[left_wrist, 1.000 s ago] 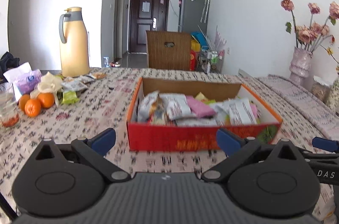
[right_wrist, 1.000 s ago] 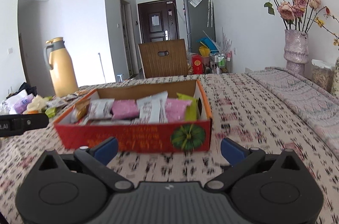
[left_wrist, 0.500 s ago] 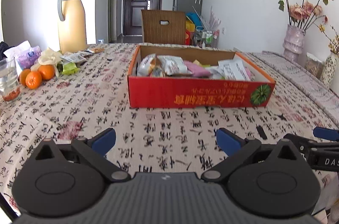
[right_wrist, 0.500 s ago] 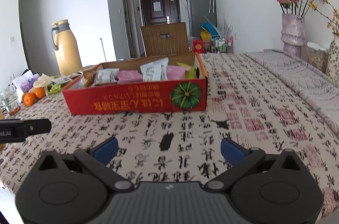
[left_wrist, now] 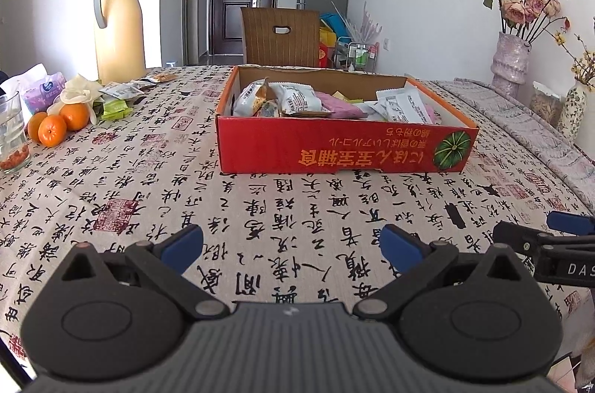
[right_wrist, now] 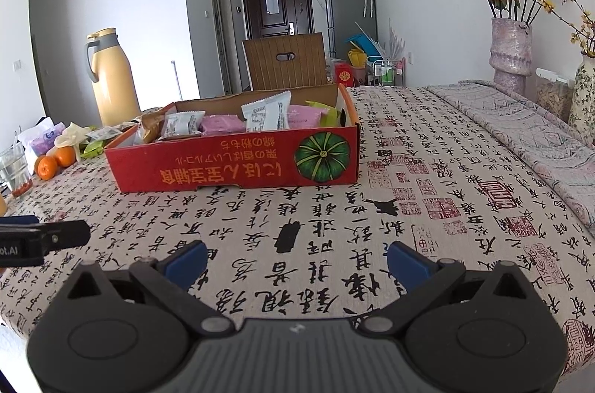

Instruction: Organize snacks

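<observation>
A red cardboard box point(left_wrist: 342, 147) with a pumpkin picture holds several snack packets point(left_wrist: 293, 101) on the calligraphy tablecloth; it also shows in the right wrist view point(right_wrist: 230, 166). A few loose snack packets point(left_wrist: 119, 97) lie at the far left near the flask. My left gripper point(left_wrist: 292, 250) is open and empty, well back from the box. My right gripper point(right_wrist: 297, 263) is open and empty, also back near the table's front edge. One right fingertip point(left_wrist: 569, 222) shows in the left wrist view.
A yellow thermos flask point(left_wrist: 119, 25) stands at the back left. Oranges point(left_wrist: 55, 127), a glass point(left_wrist: 13, 132) and a purple tissue pack point(left_wrist: 41, 90) sit at the left. A vase of dried roses point(right_wrist: 511, 51) stands at the right. A wooden chair point(left_wrist: 280, 38) is behind the table.
Both grippers have drawn back from the box toward the table's front edge, so the box looks smaller and farther. Both stay open and empty.
</observation>
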The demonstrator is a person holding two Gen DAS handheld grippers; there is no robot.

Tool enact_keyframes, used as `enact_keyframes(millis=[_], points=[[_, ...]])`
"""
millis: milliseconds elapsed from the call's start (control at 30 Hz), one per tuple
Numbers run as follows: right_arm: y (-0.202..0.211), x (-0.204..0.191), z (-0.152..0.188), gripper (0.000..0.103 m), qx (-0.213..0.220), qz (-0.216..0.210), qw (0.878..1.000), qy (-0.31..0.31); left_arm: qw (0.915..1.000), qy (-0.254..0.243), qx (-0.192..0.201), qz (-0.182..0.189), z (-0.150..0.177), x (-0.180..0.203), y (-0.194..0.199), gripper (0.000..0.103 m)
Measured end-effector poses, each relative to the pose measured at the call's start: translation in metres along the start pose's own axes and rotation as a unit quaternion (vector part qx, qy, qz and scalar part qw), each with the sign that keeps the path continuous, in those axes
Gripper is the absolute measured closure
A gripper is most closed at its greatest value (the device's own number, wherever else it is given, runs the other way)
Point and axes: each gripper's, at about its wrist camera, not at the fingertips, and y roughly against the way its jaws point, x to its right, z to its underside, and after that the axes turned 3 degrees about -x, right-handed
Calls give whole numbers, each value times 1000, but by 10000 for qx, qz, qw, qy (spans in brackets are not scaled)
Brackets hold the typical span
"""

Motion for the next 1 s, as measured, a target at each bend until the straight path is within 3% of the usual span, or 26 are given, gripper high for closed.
enact_keyframes(millis=[1000], points=[[-1, 0, 0, 0, -5, -4, 10000, 15, 10000, -27, 26, 2, 0, 2, 1, 0]])
